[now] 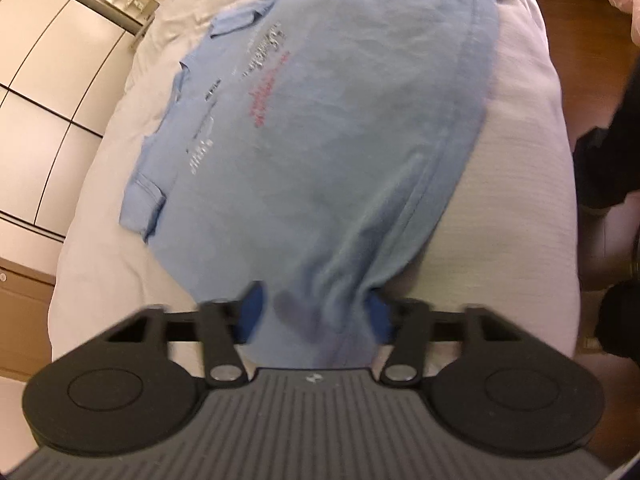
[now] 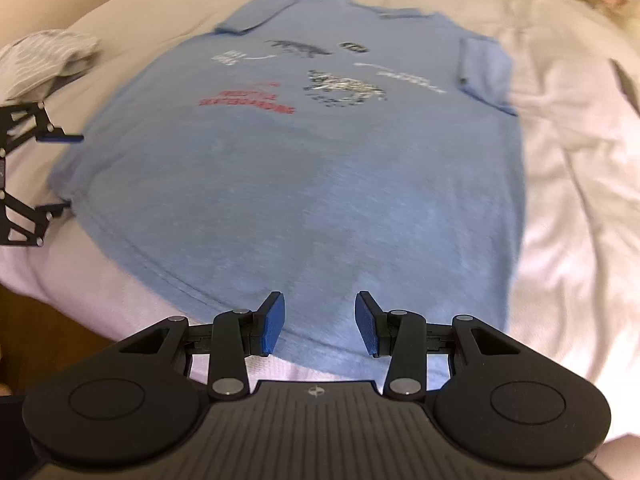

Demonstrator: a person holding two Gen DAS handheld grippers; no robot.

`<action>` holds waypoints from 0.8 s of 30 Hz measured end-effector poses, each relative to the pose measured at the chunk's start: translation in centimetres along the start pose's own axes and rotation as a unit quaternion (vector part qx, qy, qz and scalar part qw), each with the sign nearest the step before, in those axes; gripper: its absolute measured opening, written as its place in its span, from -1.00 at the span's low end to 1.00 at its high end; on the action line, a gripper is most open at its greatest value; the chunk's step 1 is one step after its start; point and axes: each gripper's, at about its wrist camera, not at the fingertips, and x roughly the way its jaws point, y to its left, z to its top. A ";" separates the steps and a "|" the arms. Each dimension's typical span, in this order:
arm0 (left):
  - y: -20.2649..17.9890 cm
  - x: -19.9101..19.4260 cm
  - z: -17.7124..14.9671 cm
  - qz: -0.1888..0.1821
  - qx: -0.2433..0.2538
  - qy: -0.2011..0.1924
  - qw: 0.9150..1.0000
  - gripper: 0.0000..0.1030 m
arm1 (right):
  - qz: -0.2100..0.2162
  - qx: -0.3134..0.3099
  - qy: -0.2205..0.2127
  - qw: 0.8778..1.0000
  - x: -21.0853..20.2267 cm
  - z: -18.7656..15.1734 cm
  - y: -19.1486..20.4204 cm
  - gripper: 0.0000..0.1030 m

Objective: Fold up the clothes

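- The blue T-shirt (image 2: 288,184) lies flat, print up, on the bed (image 2: 580,184).
- My left tool (image 1: 316,316) pinches the shirt's bunched hem corner.
- My right tool (image 2: 320,322) hangs agape above the hem, gripping nothing.

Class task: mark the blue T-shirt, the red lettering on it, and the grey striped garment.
blue T-shirt (image 2: 280,200): right wrist view, plain front.
red lettering (image 2: 248,104): right wrist view, middle of print.
grey striped garment (image 2: 44,60): right wrist view, its top.
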 end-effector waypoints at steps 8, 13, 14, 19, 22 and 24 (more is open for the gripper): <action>3.9 -2.7 -0.1 -0.066 -0.117 -0.032 0.990 -0.88 | -0.001 -0.099 -0.063 0.993 0.2 -1.6 9.5 -0.07; 5.3 -3.4 0.6 -0.080 -0.140 -0.043 0.986 -0.91 | -0.011 -0.203 -0.124 0.971 2.2 -2.0 15.9 0.24; 5.5 -3.5 0.7 -0.082 -0.145 -0.046 0.985 -0.91 | -0.019 -0.216 -0.135 0.967 2.7 -2.0 16.8 0.25; 5.9 -4.0 0.7 -0.082 -0.144 -0.050 0.985 -0.91 | -0.090 -0.238 -0.168 0.952 5.7 -1.8 18.9 0.08; 5.5 -4.1 0.3 -0.079 -0.130 -0.048 0.987 -0.91 | -0.143 -0.235 -0.171 0.946 6.3 -2.3 17.7 -0.14; 5.2 -4.0 0.0 -0.078 -0.120 -0.045 0.989 -0.91 | -0.178 -0.228 -0.162 0.943 6.2 -3.0 15.5 -0.19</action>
